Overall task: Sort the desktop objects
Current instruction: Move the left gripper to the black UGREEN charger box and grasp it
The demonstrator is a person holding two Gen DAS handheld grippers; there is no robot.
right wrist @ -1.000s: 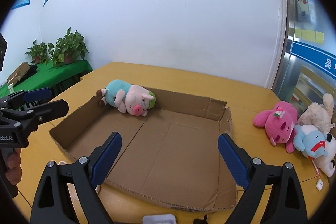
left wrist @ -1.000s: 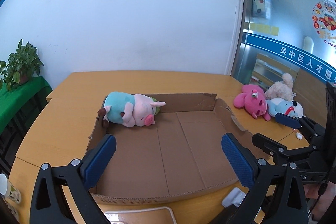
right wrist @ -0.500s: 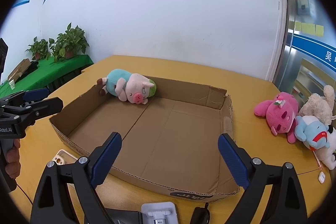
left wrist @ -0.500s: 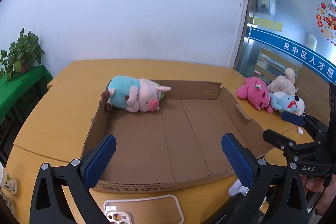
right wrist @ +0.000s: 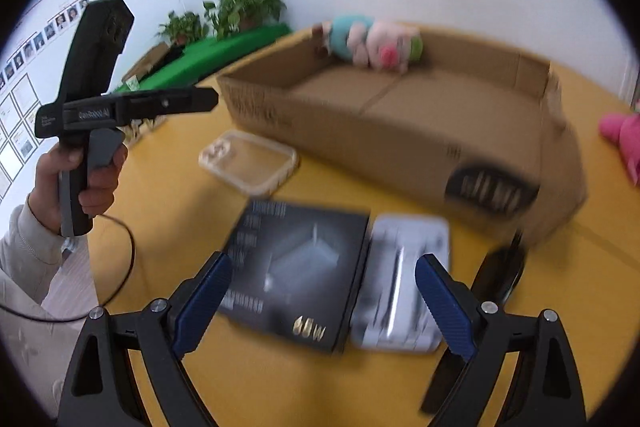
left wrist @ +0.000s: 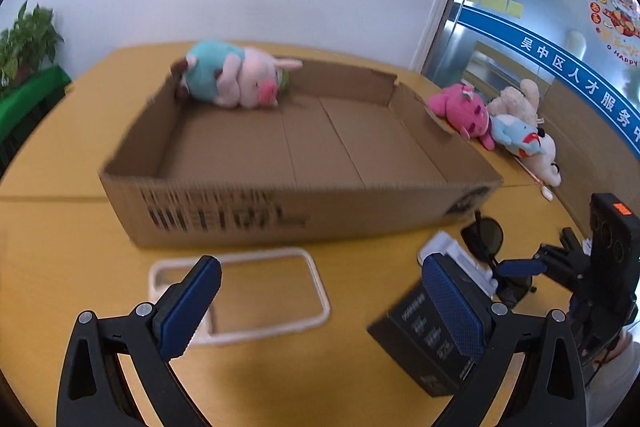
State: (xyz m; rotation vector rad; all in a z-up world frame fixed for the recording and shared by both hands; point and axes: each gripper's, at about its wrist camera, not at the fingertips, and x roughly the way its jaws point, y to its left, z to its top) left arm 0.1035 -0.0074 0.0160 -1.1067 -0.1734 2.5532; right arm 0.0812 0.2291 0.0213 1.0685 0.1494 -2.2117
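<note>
A shallow cardboard box [left wrist: 224, 215] [right wrist: 400, 155] lies on the yellow table with a pig plush [left wrist: 236, 79] [right wrist: 372, 43] in its far left corner. In front of the box lie a clear phone case [left wrist: 256, 291] [right wrist: 248, 167], a black carton [left wrist: 428, 359] [right wrist: 300, 275], a white case [left wrist: 460, 259] [right wrist: 404, 291] and sunglasses [left wrist: 486, 239] [right wrist: 500, 271]. My left gripper [left wrist: 320, 307] hangs open above the phone case. My right gripper [right wrist: 322, 303] is open over the black carton and white case.
Pink, blue and beige plush toys [left wrist: 496, 119] lie right of the box. A person's hand [right wrist: 80, 179] holds the left gripper's handle, a cable trailing below. Potted plants [right wrist: 240, 7] stand on a green table at the left. A glass door is at the right.
Both grippers have pulled back and tilted down from over the box toward the table's front. The phone case, black carton, white case and sunglasses have come into view. Both stay open.
</note>
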